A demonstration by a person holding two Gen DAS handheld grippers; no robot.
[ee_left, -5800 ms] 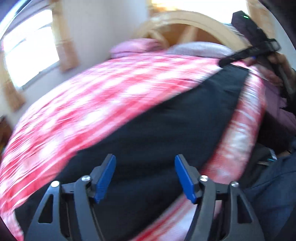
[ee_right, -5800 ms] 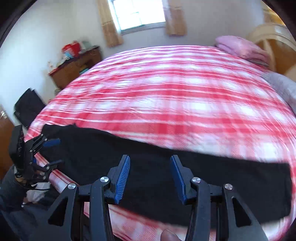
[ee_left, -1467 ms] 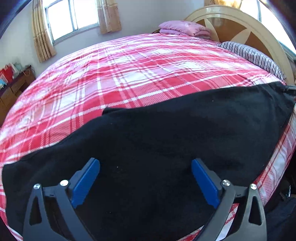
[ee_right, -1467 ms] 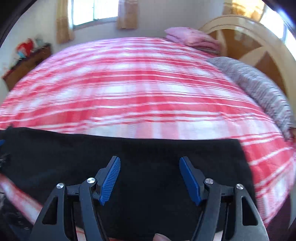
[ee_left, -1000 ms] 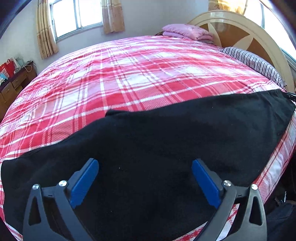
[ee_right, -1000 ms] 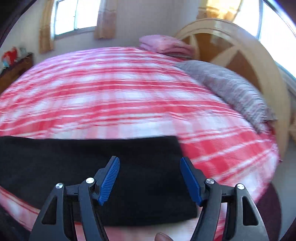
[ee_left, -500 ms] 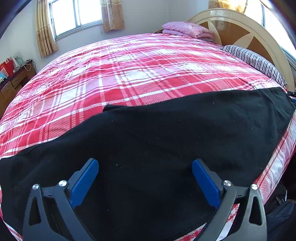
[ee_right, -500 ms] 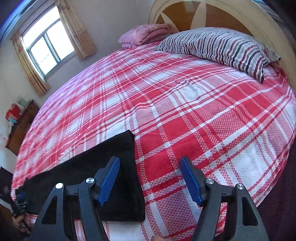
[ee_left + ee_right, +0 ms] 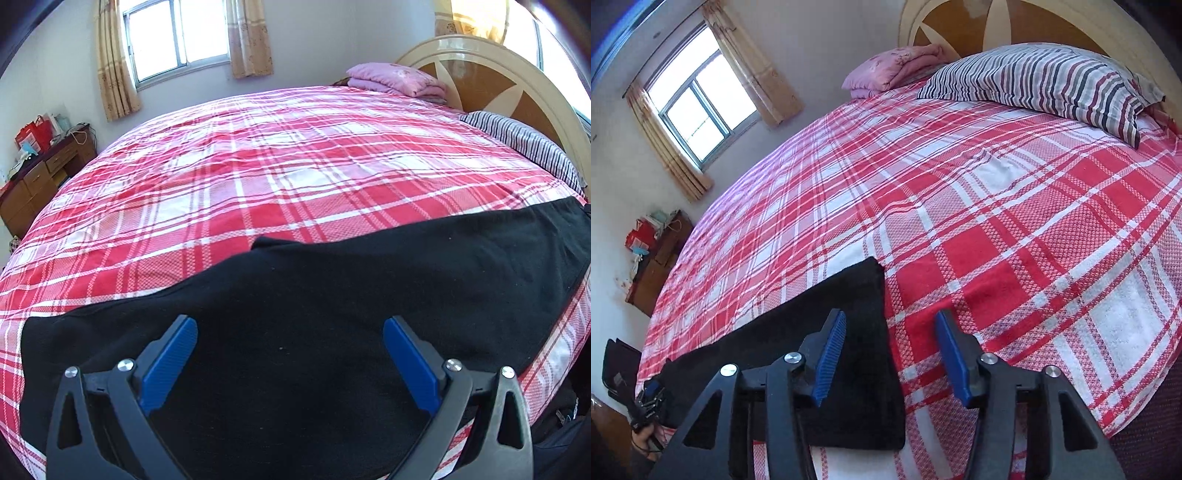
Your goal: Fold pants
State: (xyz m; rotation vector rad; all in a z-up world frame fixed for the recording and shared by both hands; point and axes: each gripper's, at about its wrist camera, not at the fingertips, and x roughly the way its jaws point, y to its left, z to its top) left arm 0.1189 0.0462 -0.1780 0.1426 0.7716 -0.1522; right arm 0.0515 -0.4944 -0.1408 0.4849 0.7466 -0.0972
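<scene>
At the left end, the left gripper [image 9: 290,363] hung with its blue pads spread wide, holding nothing, over the broad part of the black pants [image 9: 332,314]. The pants lay flat in a long band along the near edge of the red plaid bedspread [image 9: 277,166]; they looked already doubled leg over leg, though the dark cloth hid any seam. Toward the right, the band narrowed to a squared end [image 9: 864,332], probably the leg hems. There the right gripper [image 9: 890,356] was also open and empty, its left pad above the black fabric and its right pad above bare plaid just beside the edge. Whether either gripper touched the cloth could not be told.

The fabric appeared soft, limp and light, something like fleece or knit, so it would likely sag and drag between two pinch points rather than hold shape. The sensible holds seemed to be the corners of that squared end, pinching all layers together. A striped pillow [image 9: 1052,81] lay well apart.
</scene>
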